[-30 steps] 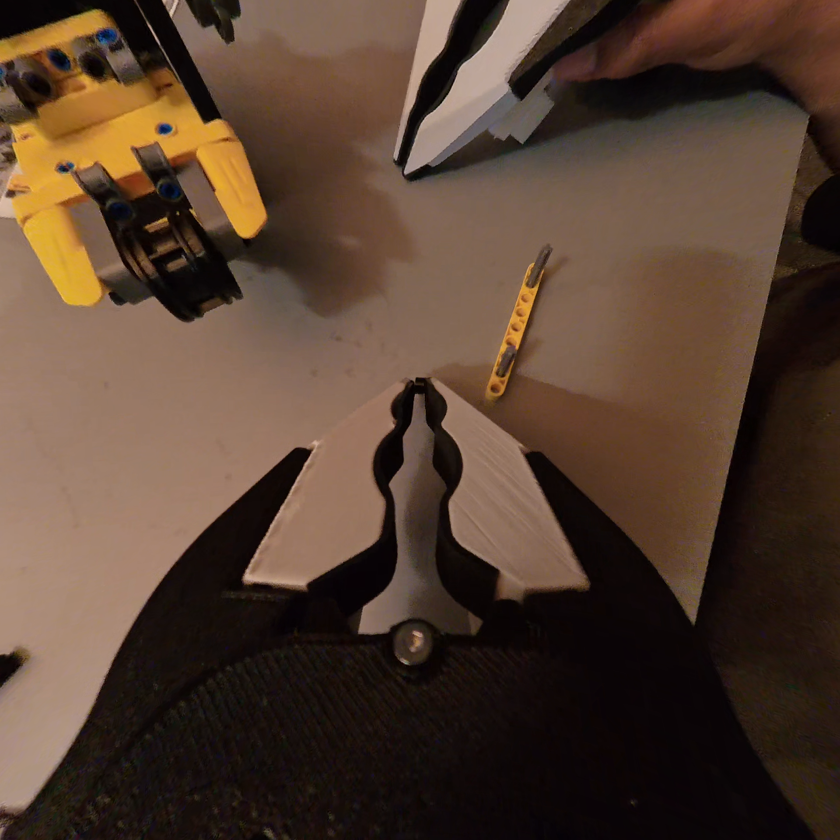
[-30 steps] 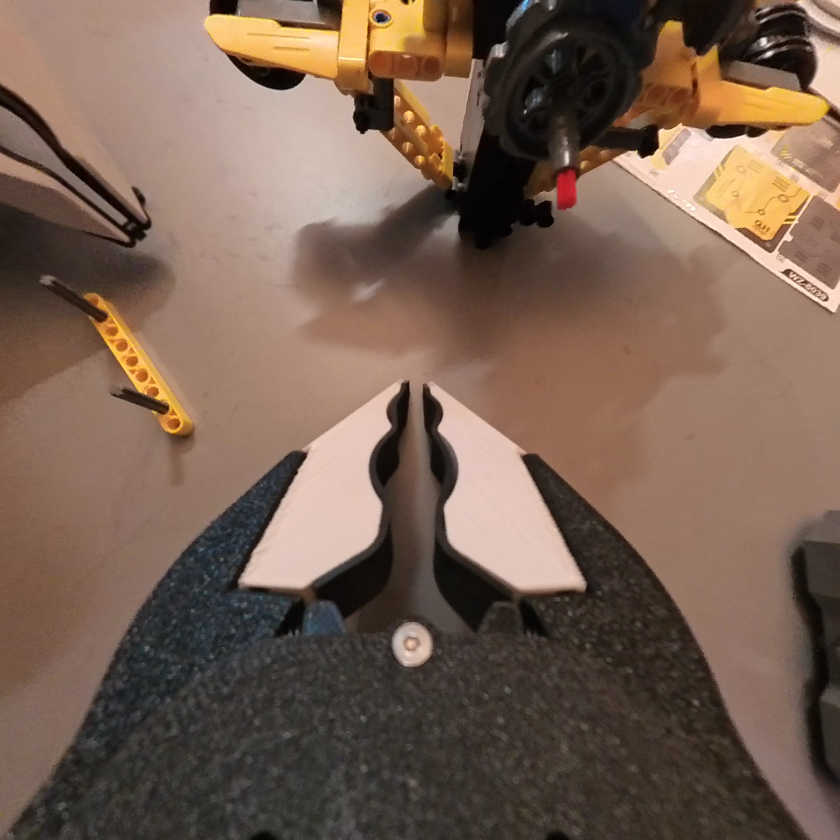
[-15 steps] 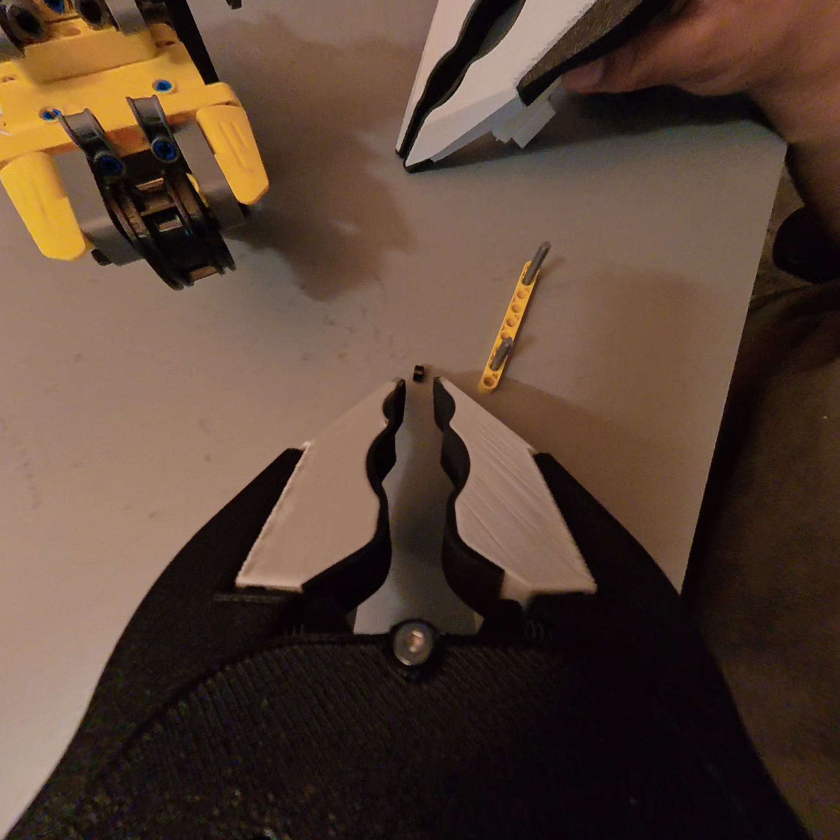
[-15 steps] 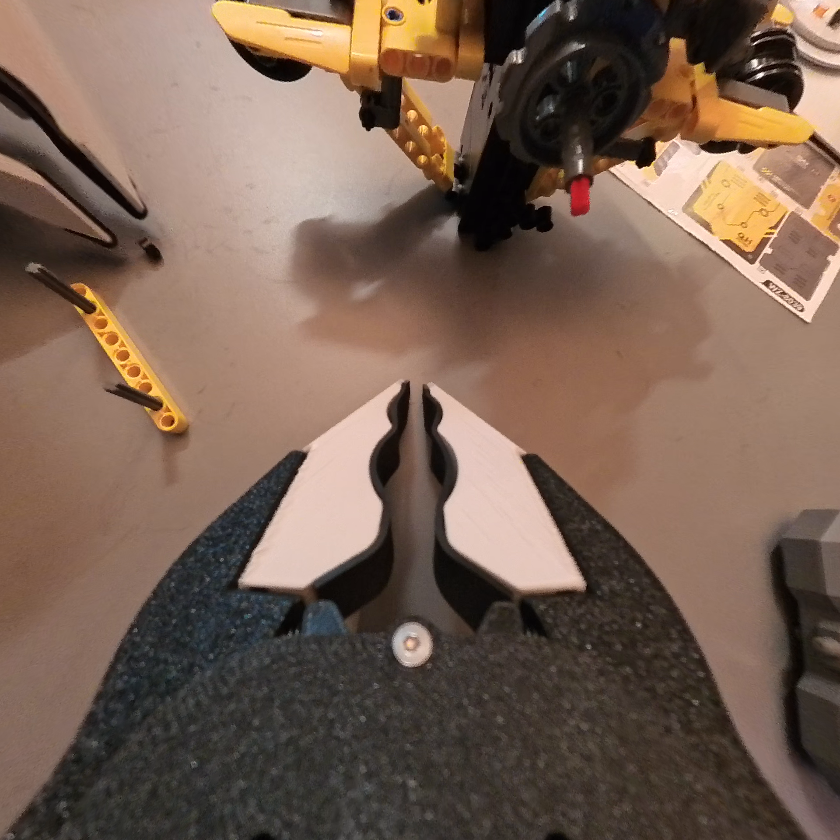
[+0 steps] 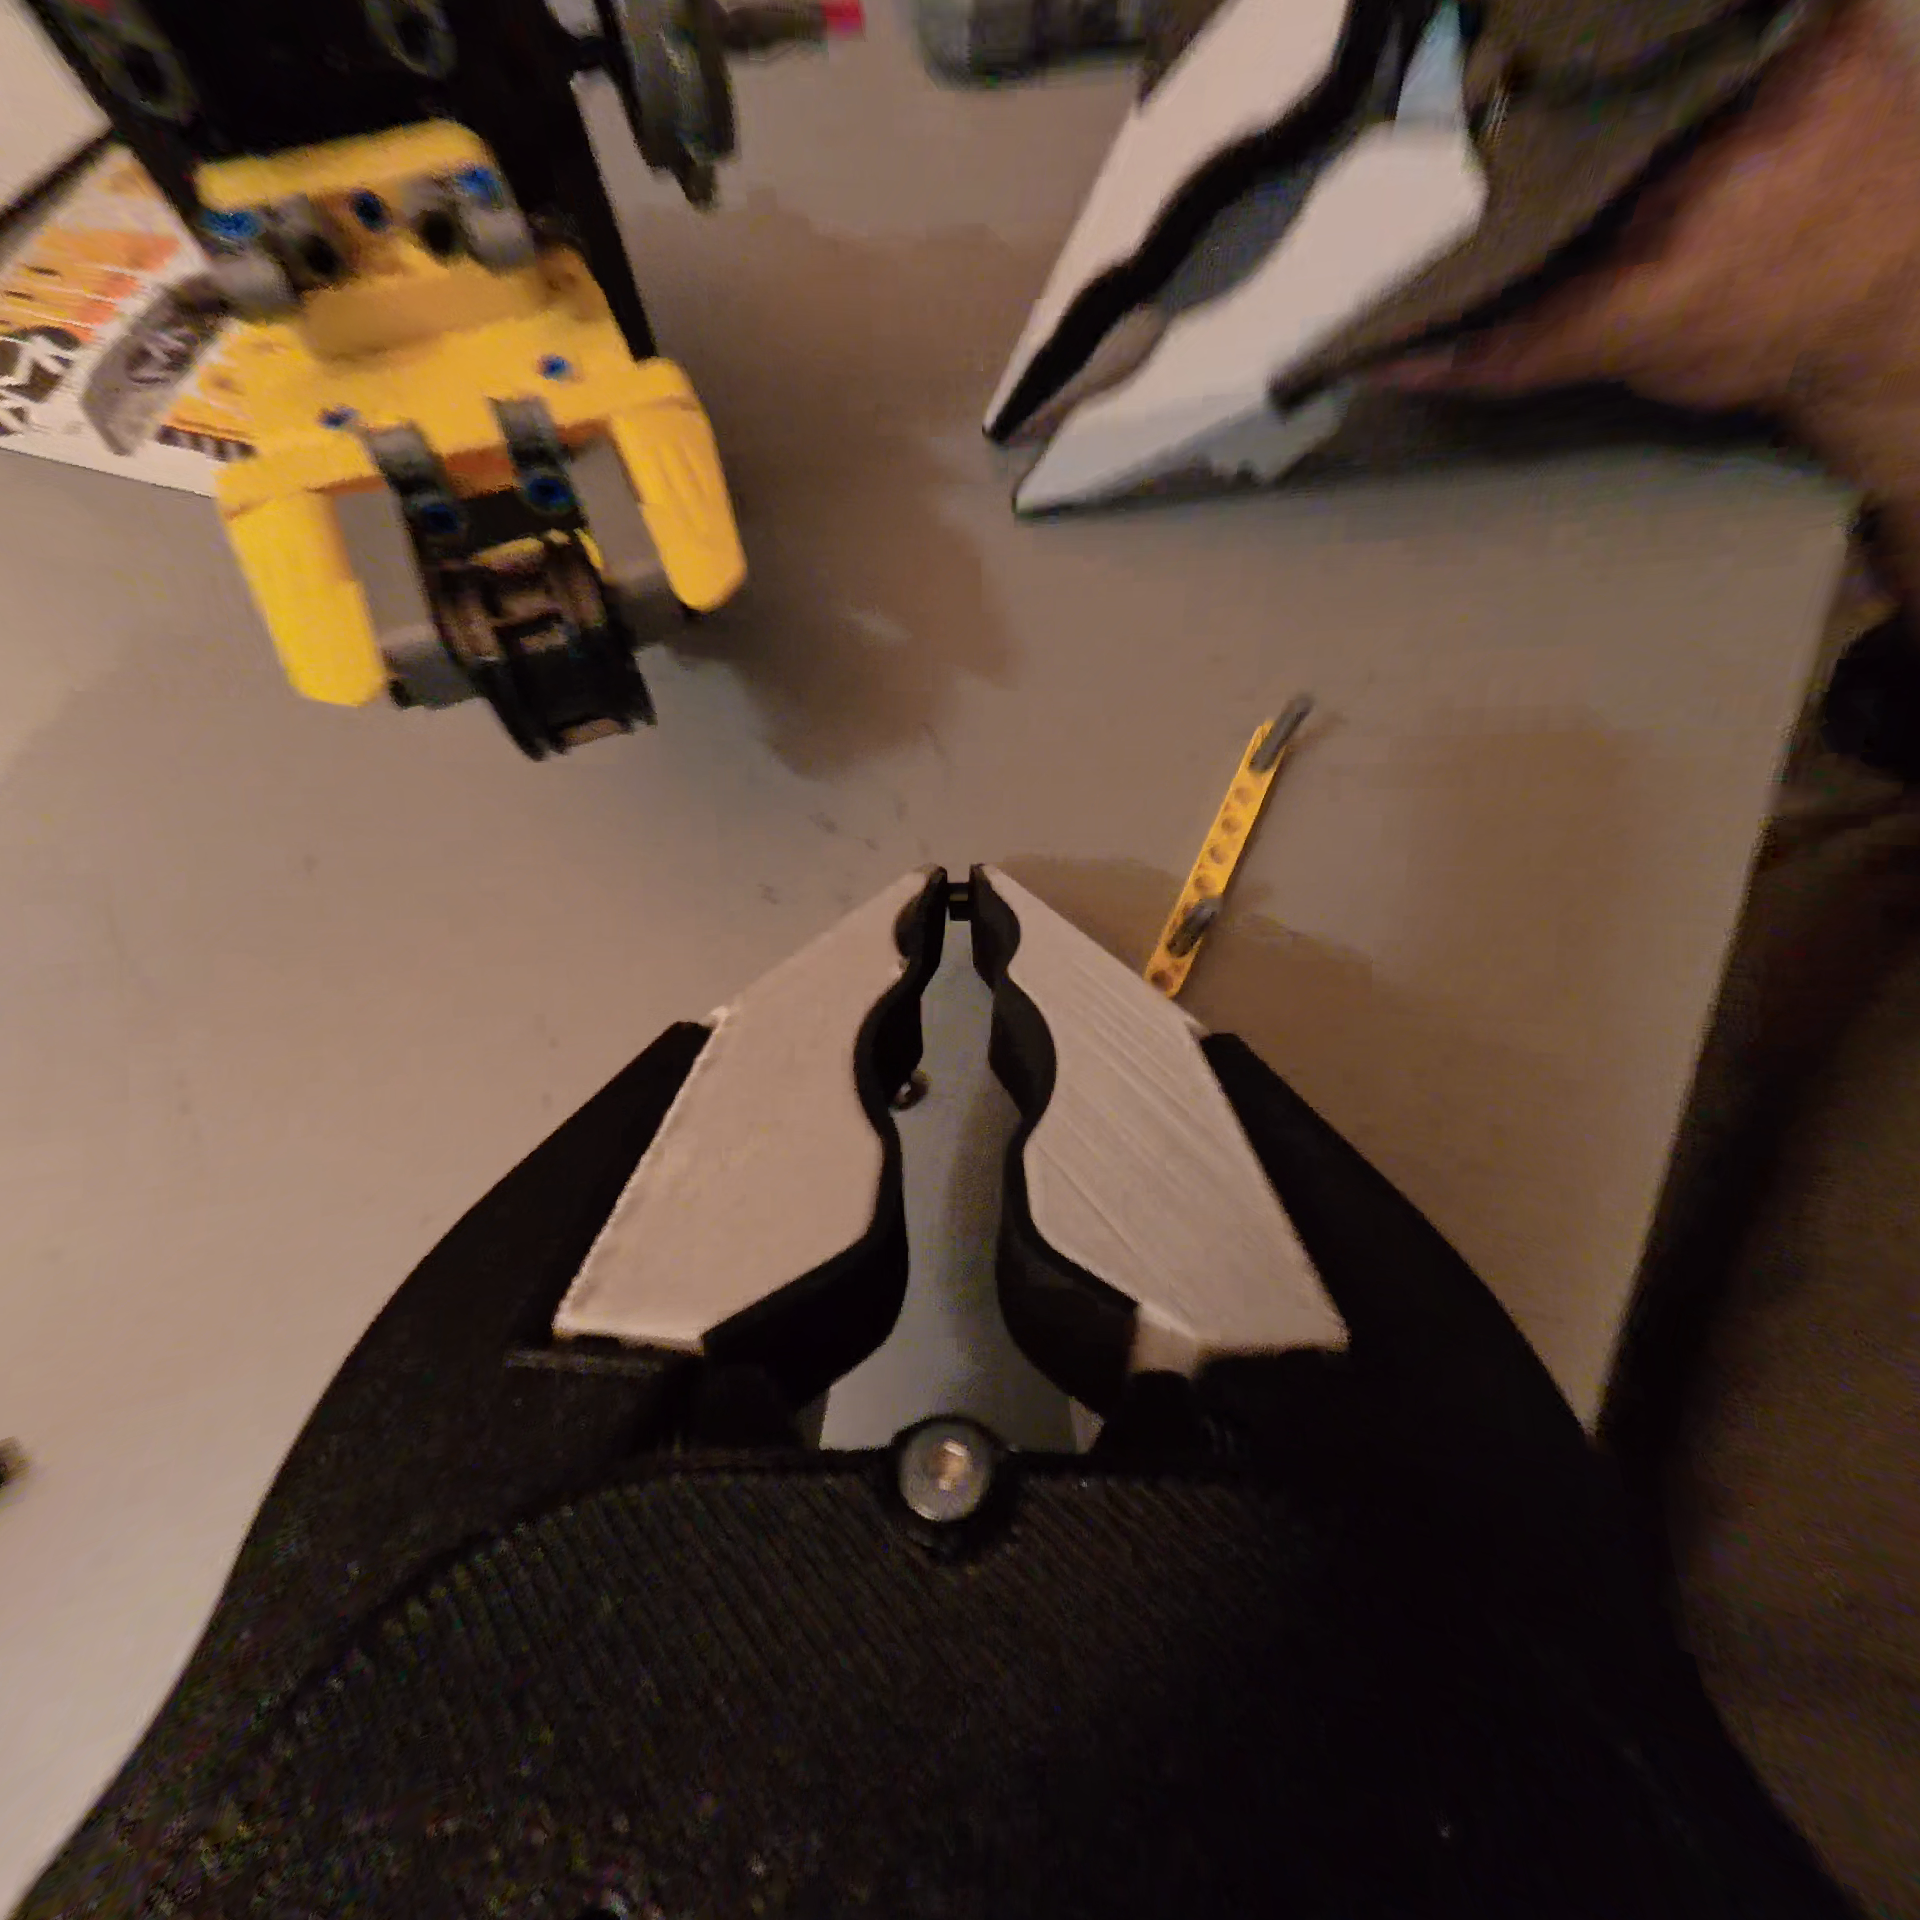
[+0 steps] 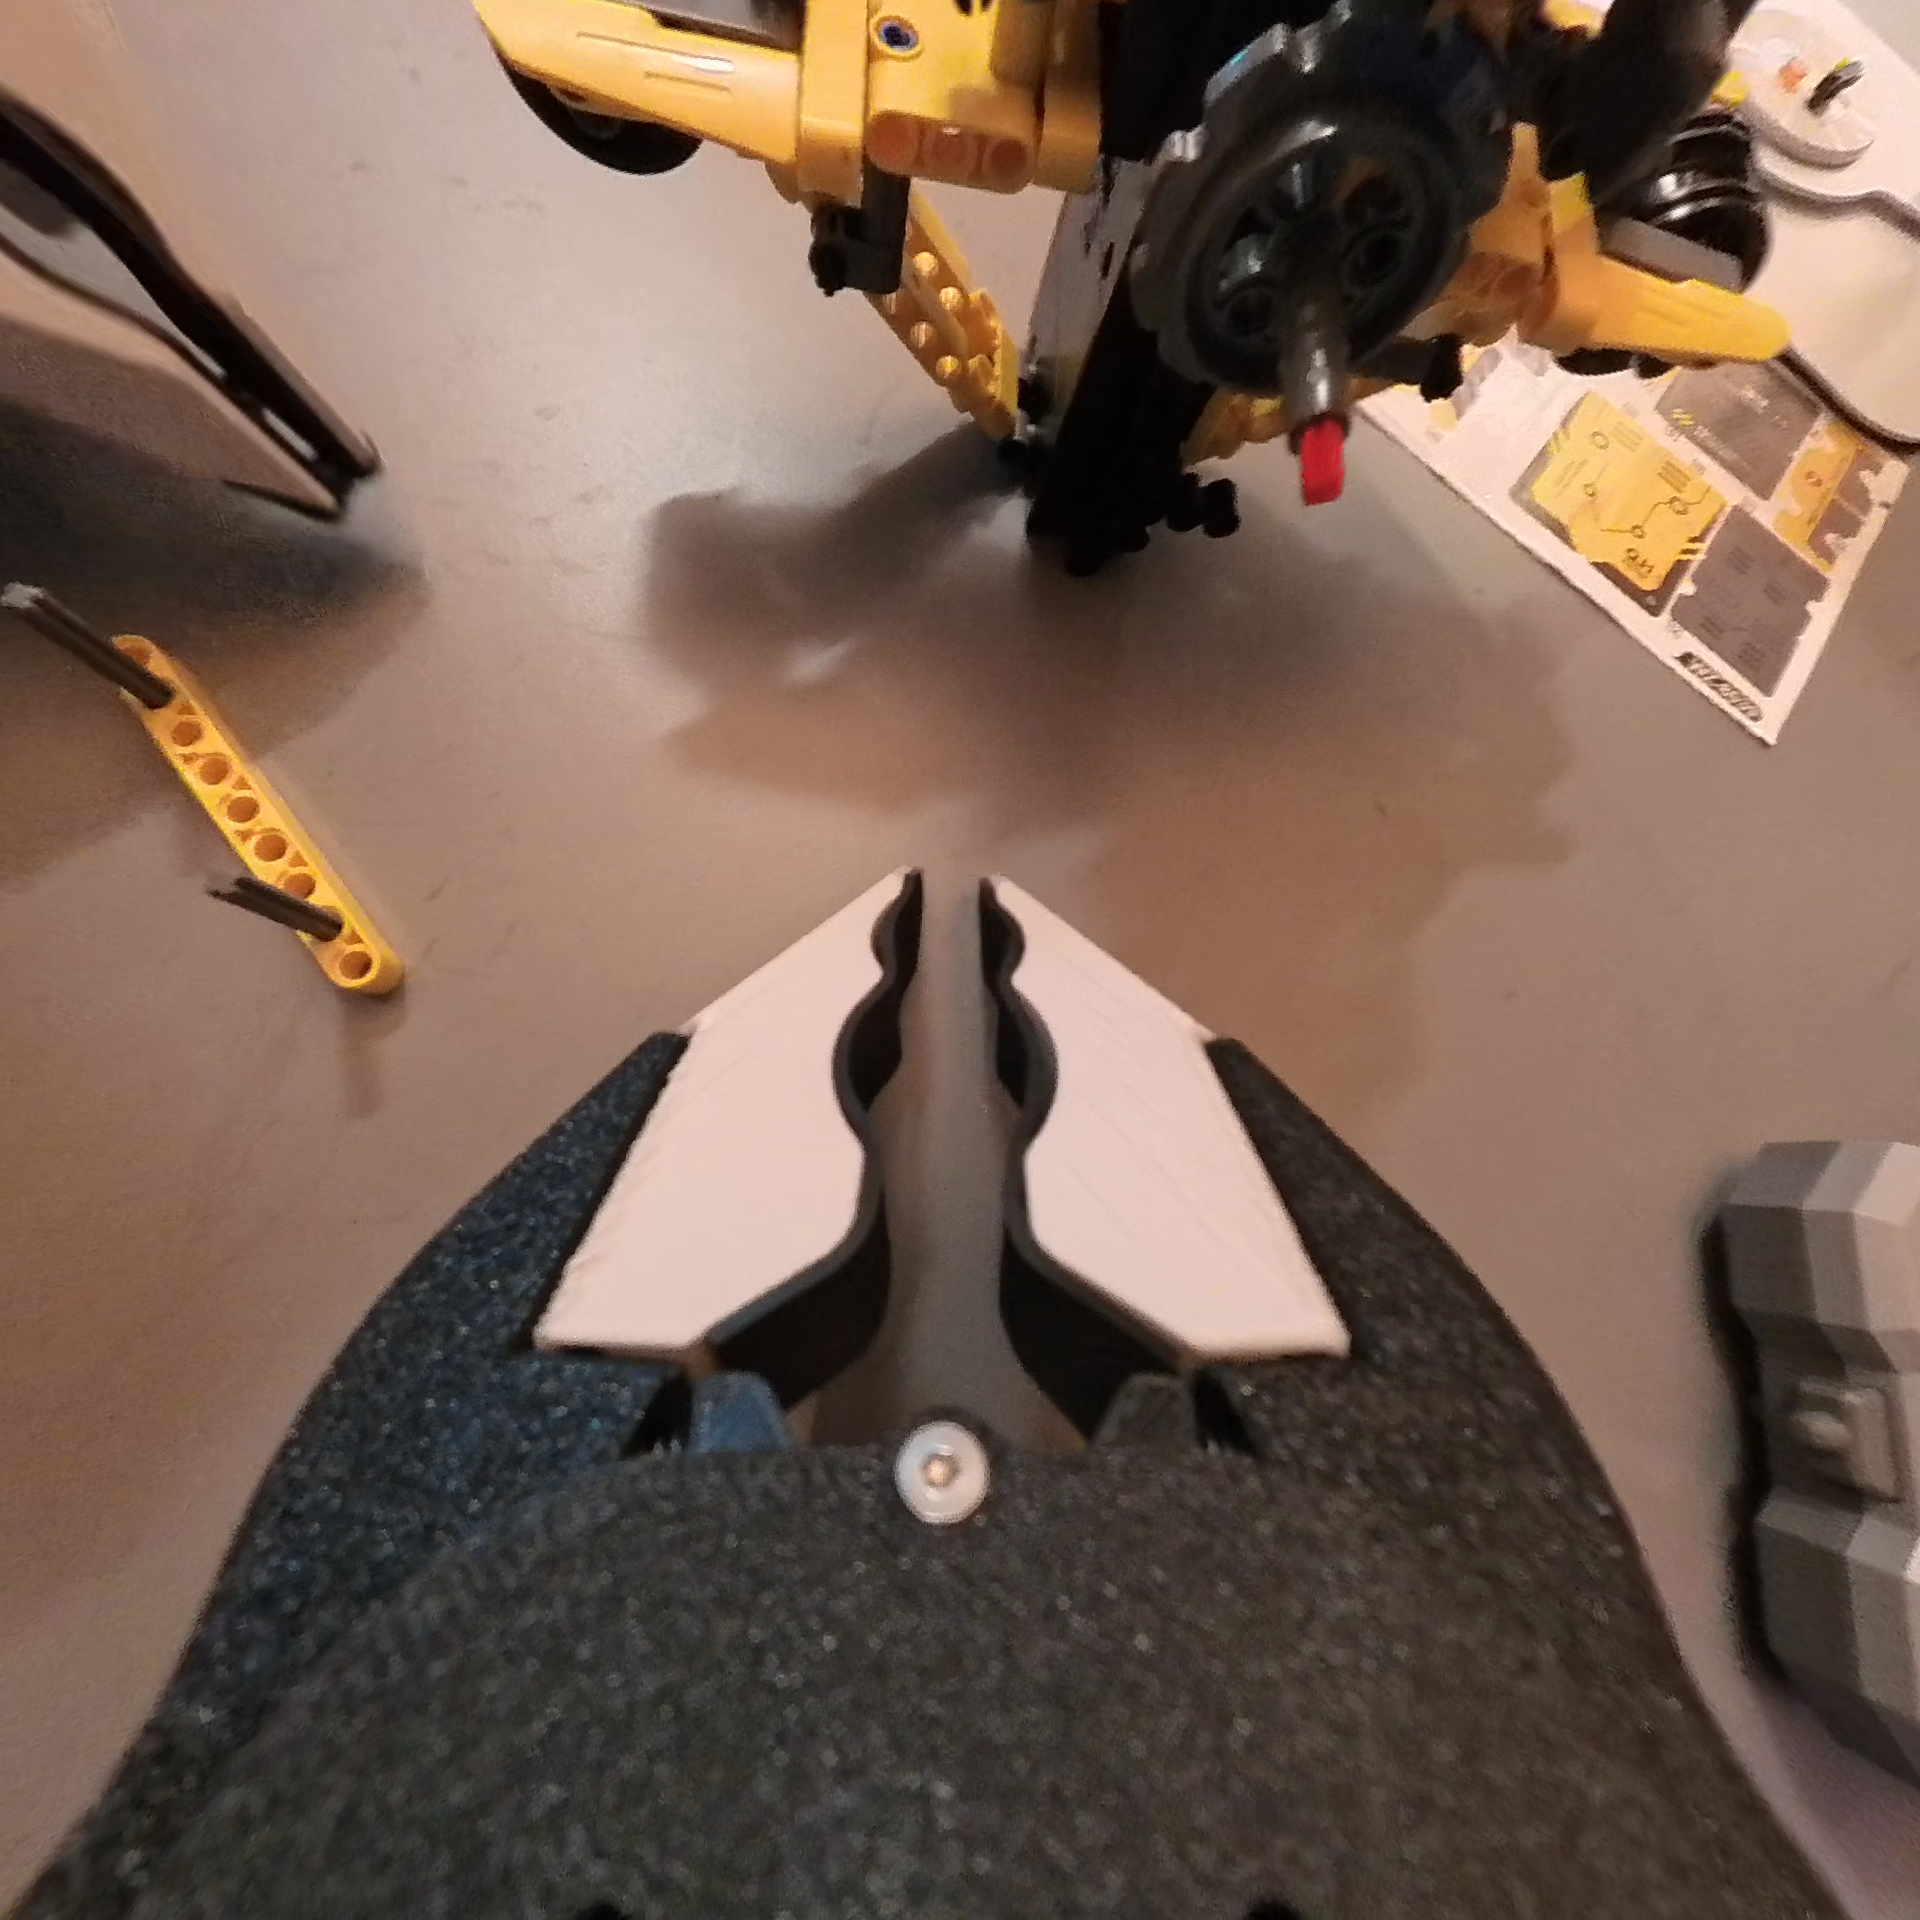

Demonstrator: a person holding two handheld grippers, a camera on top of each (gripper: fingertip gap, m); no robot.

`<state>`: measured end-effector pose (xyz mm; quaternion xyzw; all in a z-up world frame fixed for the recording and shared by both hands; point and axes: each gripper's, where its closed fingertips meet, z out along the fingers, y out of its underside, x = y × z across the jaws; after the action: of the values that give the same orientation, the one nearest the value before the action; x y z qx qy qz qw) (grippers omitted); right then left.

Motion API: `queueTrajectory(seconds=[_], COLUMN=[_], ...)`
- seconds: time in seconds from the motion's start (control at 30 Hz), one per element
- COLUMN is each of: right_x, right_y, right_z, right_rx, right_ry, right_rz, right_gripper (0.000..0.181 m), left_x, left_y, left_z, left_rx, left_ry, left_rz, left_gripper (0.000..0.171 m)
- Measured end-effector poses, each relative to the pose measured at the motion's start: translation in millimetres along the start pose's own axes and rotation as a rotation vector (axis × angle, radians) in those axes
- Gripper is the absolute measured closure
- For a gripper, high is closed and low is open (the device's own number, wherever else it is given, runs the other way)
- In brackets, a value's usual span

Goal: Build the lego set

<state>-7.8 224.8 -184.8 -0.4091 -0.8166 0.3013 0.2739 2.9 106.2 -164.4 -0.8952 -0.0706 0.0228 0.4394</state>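
My left gripper (image 5: 958, 891) is shut on a tiny black pin (image 5: 958, 900), held at its tips just above the grey table (image 5: 312, 1039). A yellow holed beam (image 5: 1226, 831) with two dark axles lies just right of the tips. It also shows in the right wrist view (image 6: 249, 821). My right gripper (image 6: 952, 883) is empty, its jaws a narrow gap apart, over bare table. It points at a yellow and black brick-built vehicle (image 6: 1143, 208), which also stands at the left wrist view's upper left (image 5: 457, 499). Each gripper shows in the other's view (image 5: 1008, 468) (image 6: 343, 483).
A printed instruction sheet (image 6: 1662, 520) lies right of the vehicle. A grey faceted block (image 6: 1829, 1455) sits at the right edge. A small red piece (image 6: 1320, 468) sticks out from the vehicle's wheel hub. A person's hand (image 5: 1714, 260) holds the right gripper. The table's edge (image 5: 1714, 935) runs down the right. One gripper's finger ends stand about 12 cm off the other's.
My left gripper opened and left the black pin on the table half a second ago, and is now shut on it again. My right gripper's jaws have parted slightly.
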Motion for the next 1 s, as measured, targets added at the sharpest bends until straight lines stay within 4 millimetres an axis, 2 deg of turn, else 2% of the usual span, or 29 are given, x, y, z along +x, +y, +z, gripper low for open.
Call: queueTrajectory(seconds=[0.1, 0.2, 0.27, 0.33, 0.43, 0.53, 0.67, 0.77, 0.87, 1.0], right_x=[13, 25, 31, 31, 24, 22, 25, 29, 33, 40], right_y=[-6, -21, -30, -37, -41, -43, -45, -45, -45, -43], right_z=[-8, -29, -45, -56, -61, -66, -75, -80, -82, -84], right_rx=[0.045, 0.182, 0.276, 0.341, 0.377, 0.397, 0.443, 0.461, 0.465, 0.454], right_ry=[0.152, 0.34, 0.483, 0.594, 0.65, 0.658, 0.672, 0.68, 0.697, 0.734], right_rz=[-0.061, -0.187, -0.272, -0.35, -0.399, -0.361, -0.303, -0.275, -0.247, -0.217], right_gripper=[0.144, 0.145, 0.151, 0.16, 0.178, 0.181, 0.181, 0.181, 0.181, 0.181], left_x=[6, 17, 29, 35, 38, 40, 37, 29, 14, 28], left_y=[-28, -38, -29, -5, 33, 48, 49, 47, 47, 43], left_z=[-26, -58, -68, -63, -46, -37, -33, -35, -41, -51], left_rx=[0.181, 0.262, 0.234, 0.14, -0.018, -0.095, -0.101, -0.079, -0.036, -0.006], left_ry=[0.108, 0.29, 0.413, 0.425, 0.316, 0.233, 0.208, 0.201, 0.139, 0.175], left_rz=[-0.187, -0.389, -0.53, -0.599, -0.59, -0.538, -0.512, -0.528, -0.536, -0.386], left_gripper=[0.169, 0.169, 0.169, 0.17, 0.169, 0.169, 0.168, 0.156, 0.146, 0.146])
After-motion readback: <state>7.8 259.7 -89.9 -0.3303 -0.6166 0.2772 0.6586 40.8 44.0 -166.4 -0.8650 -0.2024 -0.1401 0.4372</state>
